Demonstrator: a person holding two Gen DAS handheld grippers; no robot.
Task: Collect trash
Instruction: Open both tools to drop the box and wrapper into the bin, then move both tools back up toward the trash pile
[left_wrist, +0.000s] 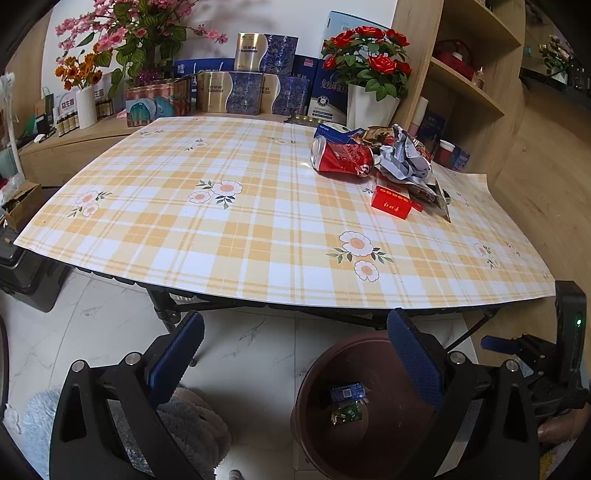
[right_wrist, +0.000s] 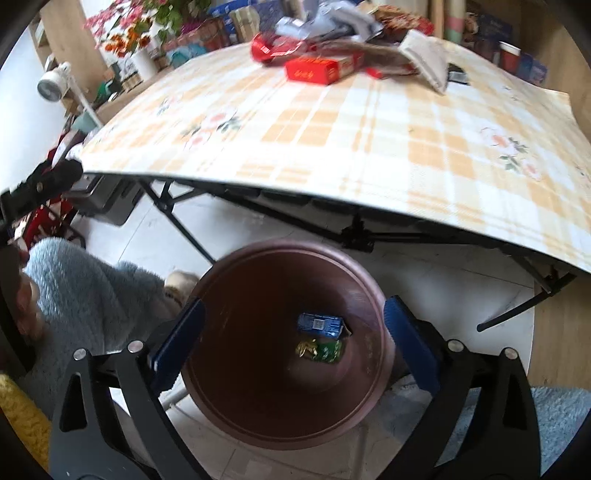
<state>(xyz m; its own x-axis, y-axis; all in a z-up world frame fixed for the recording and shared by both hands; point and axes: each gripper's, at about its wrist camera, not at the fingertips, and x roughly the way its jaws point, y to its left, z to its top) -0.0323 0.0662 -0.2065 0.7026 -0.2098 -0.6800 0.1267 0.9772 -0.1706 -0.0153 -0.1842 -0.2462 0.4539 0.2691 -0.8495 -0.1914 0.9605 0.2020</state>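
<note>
A round brown plastic bin (right_wrist: 284, 413) stood on pale marble-patterned floor tiles just in front of a folding table (left_wrist: 258, 229), whose top was covered by a smooth, glossy cloth of yellow-and-white plaid printed with daisies. Deep in the bin lay a flat blue packet (right_wrist: 320, 325) and, touching it, a crinkled green and gold foil wrapper (right_wrist: 320, 350).

The rest of the trash sat in a heap on the table, at the corner farthest from the bin. A dented red soda can (left_wrist: 341, 158) lay on its side there, with a ball of crumpled white-and-grey paper (left_wrist: 404, 158) pressed against it. A small red rectangular box (left_wrist: 391, 203) with gold lettering lay on the side of the heap nearest the bin. A blue carton (left_wrist: 332, 132) and shiny printed wrappers (left_wrist: 380, 134) were partly buried behind the can, and their shapes were hard to separate. In the right wrist view the heap was motion-blurred and cut off at the upper edge.

The right gripper (right_wrist: 293, 341) hung directly over the bin's mouth, its blue textured pads spread wide with nothing between them. The left gripper (left_wrist: 295, 358) hovered beside the bin, short of the table's edge, likewise spread apart and empty. A fuzzy grey-blue sleeve (right_wrist: 85, 291) showed beside the bin, its far end lost behind the gripper frame.
</note>
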